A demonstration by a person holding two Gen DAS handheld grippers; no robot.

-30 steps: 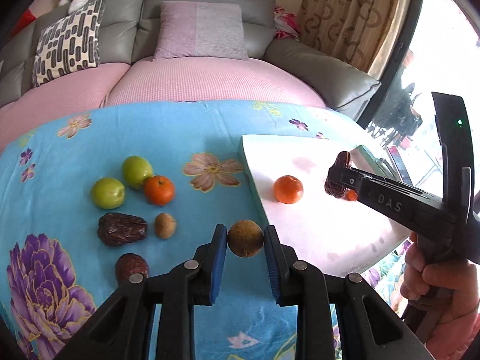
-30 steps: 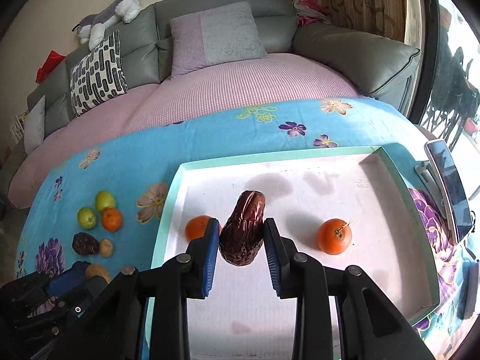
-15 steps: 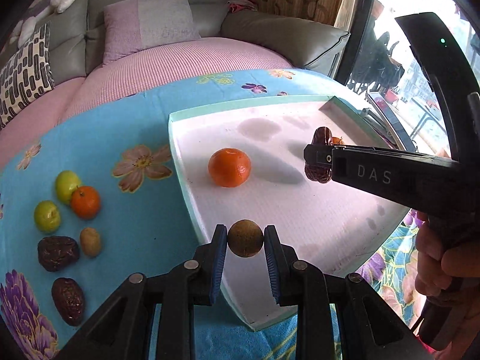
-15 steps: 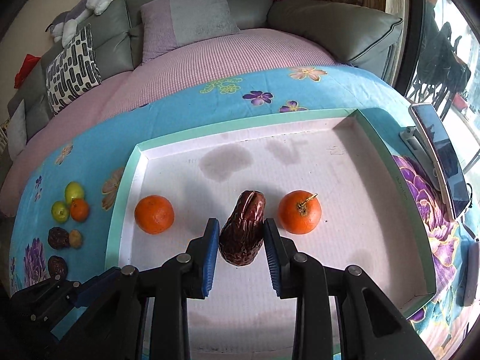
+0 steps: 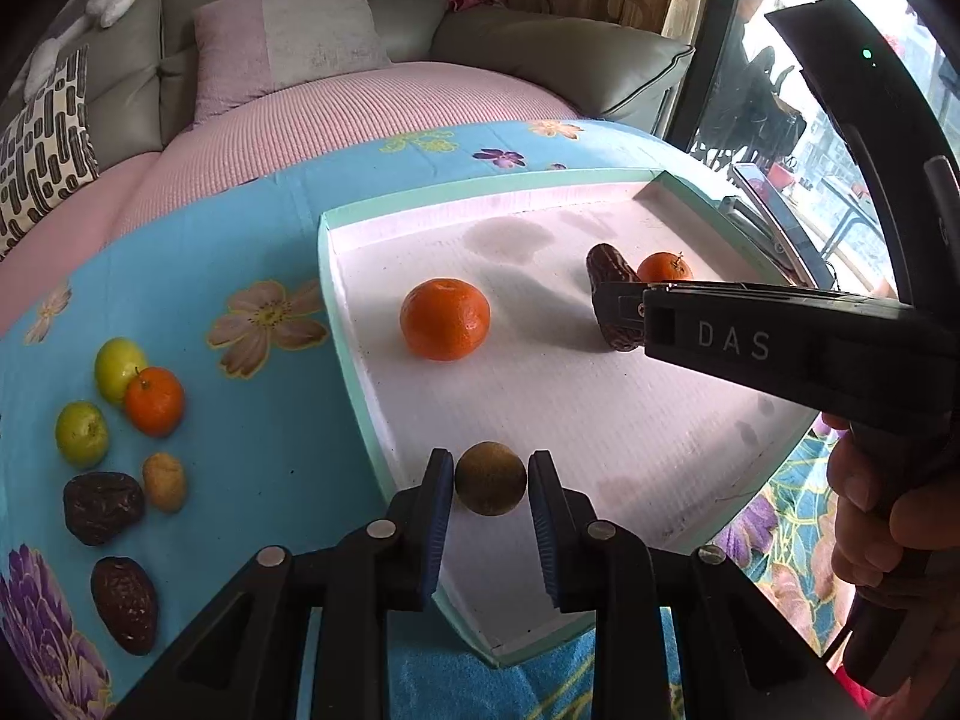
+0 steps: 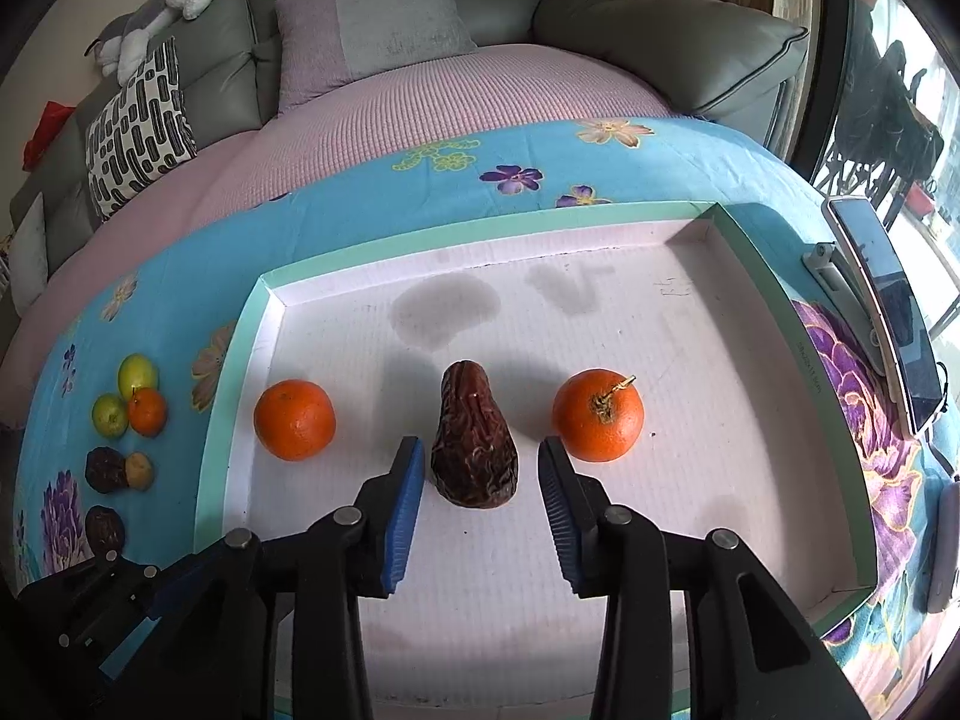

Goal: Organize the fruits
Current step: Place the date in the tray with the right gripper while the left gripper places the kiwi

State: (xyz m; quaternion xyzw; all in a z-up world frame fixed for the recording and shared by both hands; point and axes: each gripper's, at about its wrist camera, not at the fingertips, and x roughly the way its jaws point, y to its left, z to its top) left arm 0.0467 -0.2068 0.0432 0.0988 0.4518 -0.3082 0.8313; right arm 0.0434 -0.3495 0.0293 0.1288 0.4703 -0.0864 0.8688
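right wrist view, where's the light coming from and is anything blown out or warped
Right wrist view: daylight enters from the window at right; shadows beside the date fall leftward; the tray rim bows from fisheye. Left wrist view: window overexposed.

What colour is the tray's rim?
Mint green on the tray, clearest in the right wrist view.

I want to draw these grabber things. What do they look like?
Each hand-held gripper is black plastic with silver rivets and two fingers lined with ribbed blue pads: left, right. The right one's side reads "DAS" in pale letters, with a small green light on its curved black handle.
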